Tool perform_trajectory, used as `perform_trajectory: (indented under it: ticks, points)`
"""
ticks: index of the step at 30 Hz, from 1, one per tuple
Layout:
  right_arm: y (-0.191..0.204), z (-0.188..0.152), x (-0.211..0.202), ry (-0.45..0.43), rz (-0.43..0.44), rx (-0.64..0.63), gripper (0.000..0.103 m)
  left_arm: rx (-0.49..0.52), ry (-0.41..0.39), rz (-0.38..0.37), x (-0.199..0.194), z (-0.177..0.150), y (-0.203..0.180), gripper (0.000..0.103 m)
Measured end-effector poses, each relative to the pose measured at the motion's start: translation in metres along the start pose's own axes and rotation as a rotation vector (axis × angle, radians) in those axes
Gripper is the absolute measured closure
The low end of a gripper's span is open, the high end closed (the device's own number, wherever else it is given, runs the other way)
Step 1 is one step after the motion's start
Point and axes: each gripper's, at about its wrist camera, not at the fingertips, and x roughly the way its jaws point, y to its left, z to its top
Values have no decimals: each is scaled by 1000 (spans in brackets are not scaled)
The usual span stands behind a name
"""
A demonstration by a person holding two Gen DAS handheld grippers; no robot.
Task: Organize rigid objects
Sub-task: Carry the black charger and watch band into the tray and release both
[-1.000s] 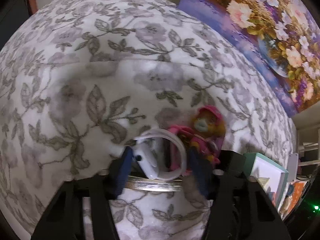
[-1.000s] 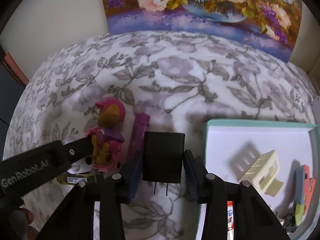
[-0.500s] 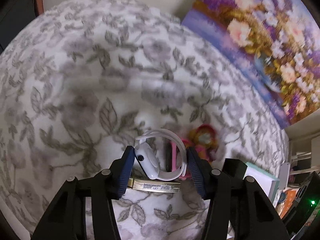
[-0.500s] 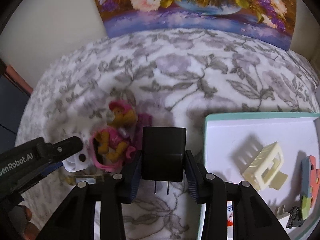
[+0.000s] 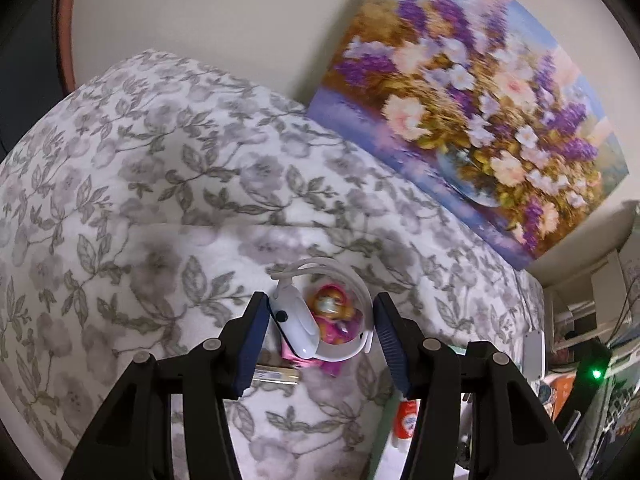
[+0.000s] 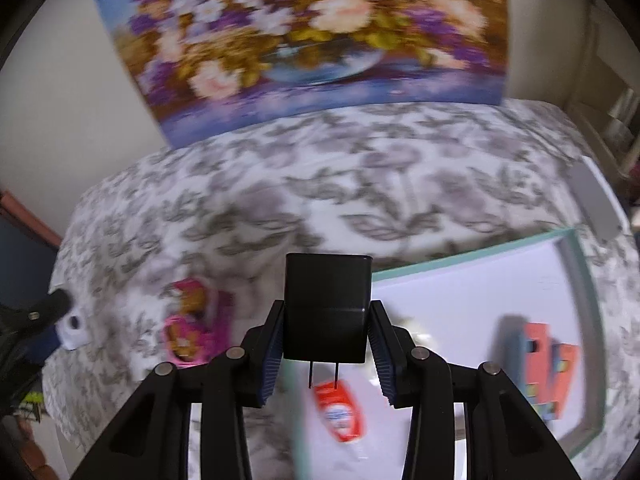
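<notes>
While both grippers hang over the bed, each has something pinched between its blue ribbed pads:

Left gripper (image 5: 320,332): pinching a white smartwatch (image 5: 298,326) — smooth glossy oval body against the left pad, the rubbery strap looping round to the right pad.
Right gripper (image 6: 326,346): clamped on a black wall charger (image 6: 326,304), a matte boxy block with rounded edges and two thin metal prongs pointing down toward the camera.
Bedspread (image 5: 168,208): soft, fuzzy white cloth printed with grey leaves and pale flowers.
Toy figure (image 6: 196,326): pink plastic, orange face, lying on the bedspread; in the left view it shows through the watch strap's loop.
Tray (image 6: 582,280): flat white rectangle with a teal rim, lying on the bed at the right — the right view alone shows its floor, holding a red-and-white tube (image 6: 340,412) and a coral-and-blue block toy (image 6: 546,364), both blurred.
Flat gold-edged piece (image 5: 276,374): seen only in the left view, below the watch on the cloth; too small to name.
Painting (image 5: 472,120): flower canvas leaning on the wall.
</notes>
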Motion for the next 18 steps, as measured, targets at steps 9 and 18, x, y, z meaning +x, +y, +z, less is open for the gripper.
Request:
perform_trajectory:
  ticks: [9,18]
  points:
    - [-90,6,-4,37,-103,135,61,123,86,-36,20,-28,-60,48]
    - [-149,1,-19,29,-152,241,61,307,183,-77,37,-73,-131,47]
